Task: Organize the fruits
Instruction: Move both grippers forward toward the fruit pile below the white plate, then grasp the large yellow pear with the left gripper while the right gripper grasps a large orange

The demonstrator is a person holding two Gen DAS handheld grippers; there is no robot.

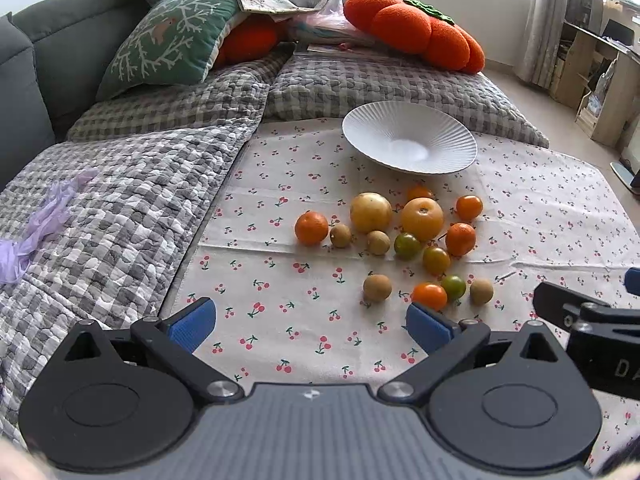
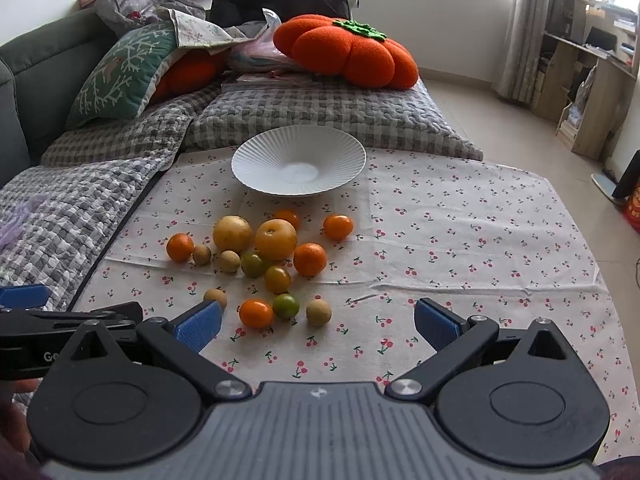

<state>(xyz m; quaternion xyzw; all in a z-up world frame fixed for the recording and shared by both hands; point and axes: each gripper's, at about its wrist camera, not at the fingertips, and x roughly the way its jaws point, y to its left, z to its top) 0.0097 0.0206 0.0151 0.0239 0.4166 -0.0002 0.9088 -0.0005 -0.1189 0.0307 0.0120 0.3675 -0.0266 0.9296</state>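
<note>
My left gripper [image 1: 311, 326] and right gripper [image 2: 318, 326] both hover with blue pads spread wide, holding nothing. The loose orange, yellow, green and brown fruits [image 2: 276, 240] lie clustered on the cherry-print cloth [image 2: 460, 240], near the ribbed white ceramic bowl [image 2: 260, 148].

Orange, yellow, green and brown fruits [image 2: 256, 264] lie clustered on cloth near an upright white plate [image 2: 256, 152].
</note>
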